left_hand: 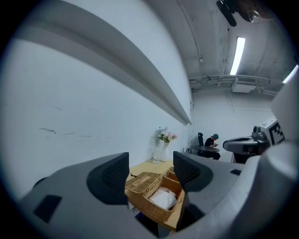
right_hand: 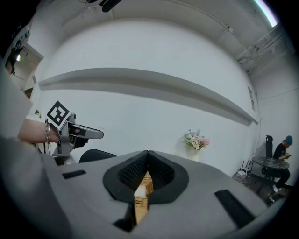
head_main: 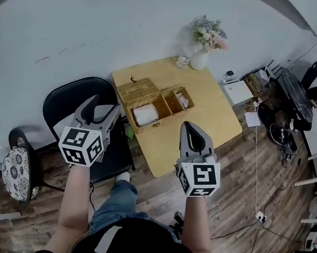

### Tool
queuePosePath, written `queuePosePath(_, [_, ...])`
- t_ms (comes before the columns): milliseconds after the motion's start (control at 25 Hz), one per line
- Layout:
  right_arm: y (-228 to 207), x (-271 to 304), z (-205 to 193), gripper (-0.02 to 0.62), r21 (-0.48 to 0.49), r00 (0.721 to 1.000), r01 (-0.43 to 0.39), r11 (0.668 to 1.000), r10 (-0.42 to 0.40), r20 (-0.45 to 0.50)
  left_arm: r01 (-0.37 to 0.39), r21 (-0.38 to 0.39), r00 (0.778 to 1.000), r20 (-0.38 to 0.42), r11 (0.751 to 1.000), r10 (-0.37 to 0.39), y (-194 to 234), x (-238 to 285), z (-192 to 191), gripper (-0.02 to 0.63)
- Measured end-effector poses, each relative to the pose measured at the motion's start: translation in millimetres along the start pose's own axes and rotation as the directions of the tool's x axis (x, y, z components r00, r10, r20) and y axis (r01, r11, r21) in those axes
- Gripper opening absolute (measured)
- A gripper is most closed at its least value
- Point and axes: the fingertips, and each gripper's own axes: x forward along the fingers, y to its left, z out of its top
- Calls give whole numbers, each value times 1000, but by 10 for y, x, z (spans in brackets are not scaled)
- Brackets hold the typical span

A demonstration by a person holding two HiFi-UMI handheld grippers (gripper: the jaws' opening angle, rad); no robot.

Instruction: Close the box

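Right gripper [head_main: 190,125], wooden table [head_main: 209,101] with open box [head_main: 159,123], plank floor [head_main: 243,186]

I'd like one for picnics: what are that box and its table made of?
The box looks like woven wicker, tan and matte; its open lid shows the weave. The table seems smooth pale wood or laminate; no grain is discernible.

Table [head_main: 207,109]: small, light wood, against a white wall [head_main: 102,23].
Near left edge: open wicker box [head_main: 152,106].
Far corner: white vase [head_main: 200,59] of flowers, glass [head_main: 182,61] just beside it.
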Motion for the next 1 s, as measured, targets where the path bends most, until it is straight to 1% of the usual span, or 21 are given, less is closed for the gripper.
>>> queuePosePath(120, [-27,305,-77,15,0,999,0,1000,0,-34,9,-34,999,-40,999,-11,236,323,-144,290])
queuePosePath(200, [-54,498,-127,15,8,998,4,1000,-3,-60,15,-62,996,-82,998,-20,384,544,-276,290])
queuePosePath(480, [-159,1087,-272,15,28,993,21,999,-17,-121,42,-177,977,-198,983,-78,727,1214,-718,290])
queuePosePath(680, [-246,1366,-466,15,71,985,47,996,-34,-169,45,-262,956,-269,964,-117,908,1548,-1093,290])
queuePosePath(880, [-261,1566,-628,15,41,973,51,998,-40,-227,13,-335,929,-344,942,-135,1113,1795,-1510,290])
queuePosePath(1000, [-273,1642,-734,15,44,966,51,998,-38,-257,-7,-373,905,-397,928,-153,1188,1910,-1778,290])
